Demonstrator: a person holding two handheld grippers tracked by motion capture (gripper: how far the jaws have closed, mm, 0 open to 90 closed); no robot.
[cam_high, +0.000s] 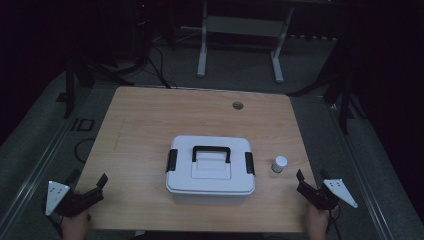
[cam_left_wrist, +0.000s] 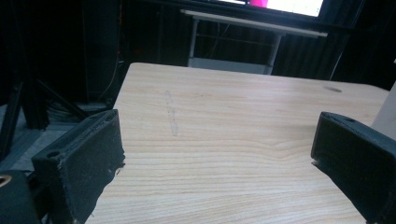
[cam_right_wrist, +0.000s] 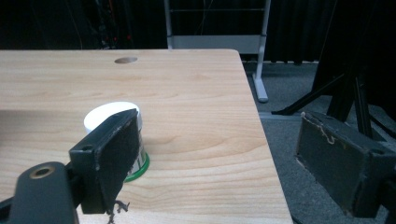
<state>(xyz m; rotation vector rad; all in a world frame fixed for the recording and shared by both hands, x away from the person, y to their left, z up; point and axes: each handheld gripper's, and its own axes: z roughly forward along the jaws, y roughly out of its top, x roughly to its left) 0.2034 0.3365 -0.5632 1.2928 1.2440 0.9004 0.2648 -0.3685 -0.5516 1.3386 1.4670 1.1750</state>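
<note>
The table (cam_high: 140, 120) is a pale wood-grain top with rounded corners and a small round cable hole (cam_high: 237, 105) near its far edge. Broad bare stretches lie to the left of and beyond the white box (cam_high: 210, 167), which sits near the middle, toward the near edge. The room between the box and the right edge is narrower and holds the small jar (cam_high: 279, 163), standing upright just beside the box but apart from it.

The left gripper (cam_high: 92, 189) hovers at the near left corner, jaws spread wide, holding and touching nothing; the left gripper view shows bare wood between them. The right gripper (cam_high: 302, 182) sits at the near right edge, jaws likewise spread wide and empty. In the right gripper view one jaw overlaps the jar (cam_right_wrist: 112, 116); contact cannot be judged, and the other jaw hangs past the table's edge over grey floor.

The box is rectangular white plastic with chamfered corners, a black handle (cam_high: 211, 150) lying flat on the lid and a black latch (cam_high: 171, 160) at each end. The jar has a white cap and a green base rim. The jaw pads are black, fibrous and frayed at the edges.
</note>
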